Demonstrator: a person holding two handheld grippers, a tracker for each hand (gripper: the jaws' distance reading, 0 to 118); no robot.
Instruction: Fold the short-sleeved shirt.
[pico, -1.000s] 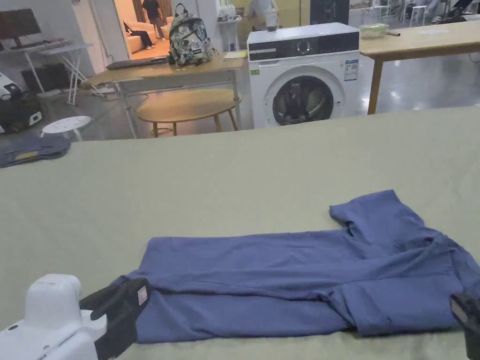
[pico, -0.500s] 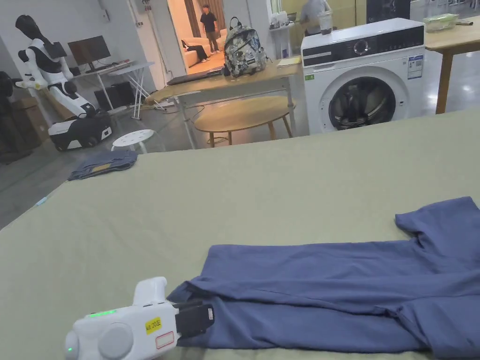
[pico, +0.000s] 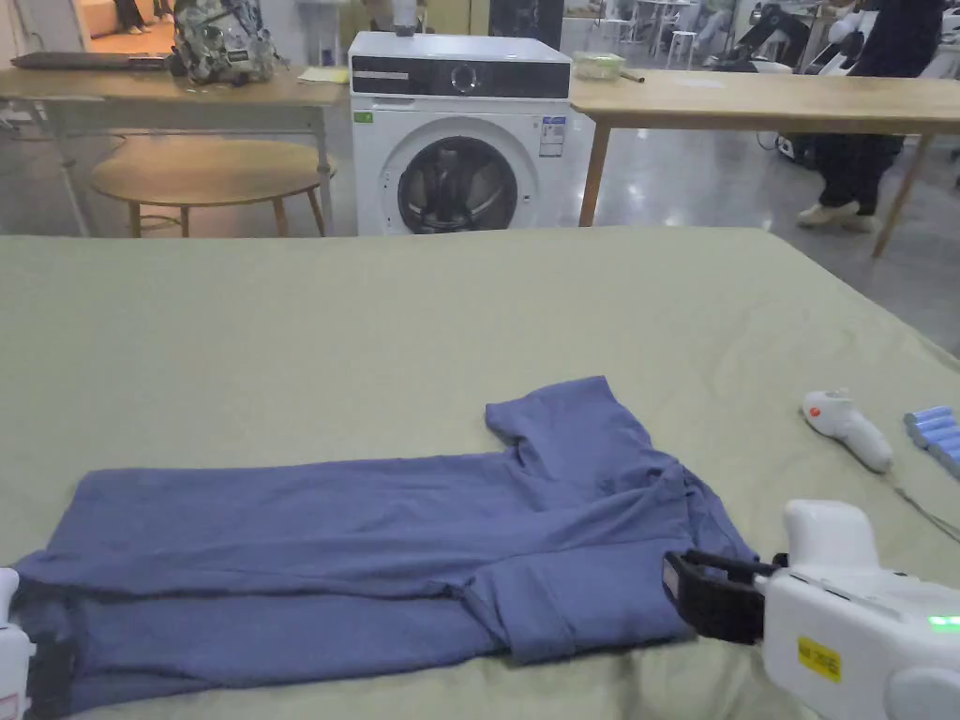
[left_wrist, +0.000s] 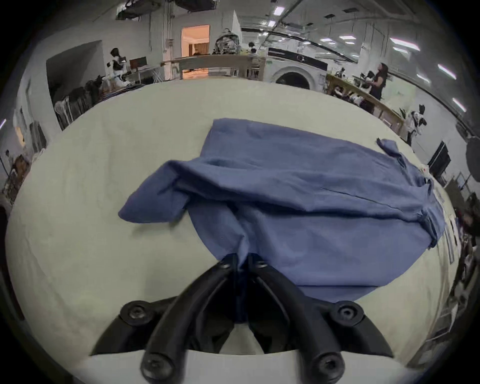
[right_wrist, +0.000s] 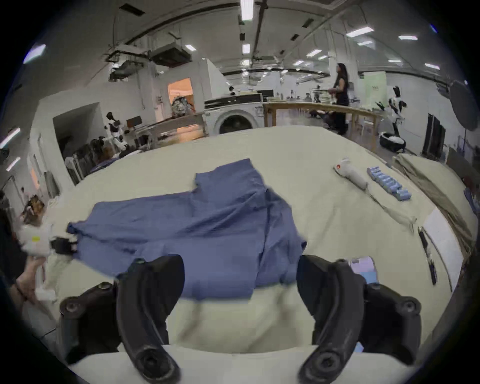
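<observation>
Left tongs (left_wrist: 242, 261) pinch the shirt (pico: 375, 544) hem; right tongs (right_wrist: 240, 270) gape.

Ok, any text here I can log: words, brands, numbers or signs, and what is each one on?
Nothing can be read with confidence.
On the right gripper, a yellow sticker: dark marks, too blurred to read.
On the washing machine, a green sticker: too small to read.
Beside its door, a white label: too small to read.
On the shirt: no print seen.
</observation>
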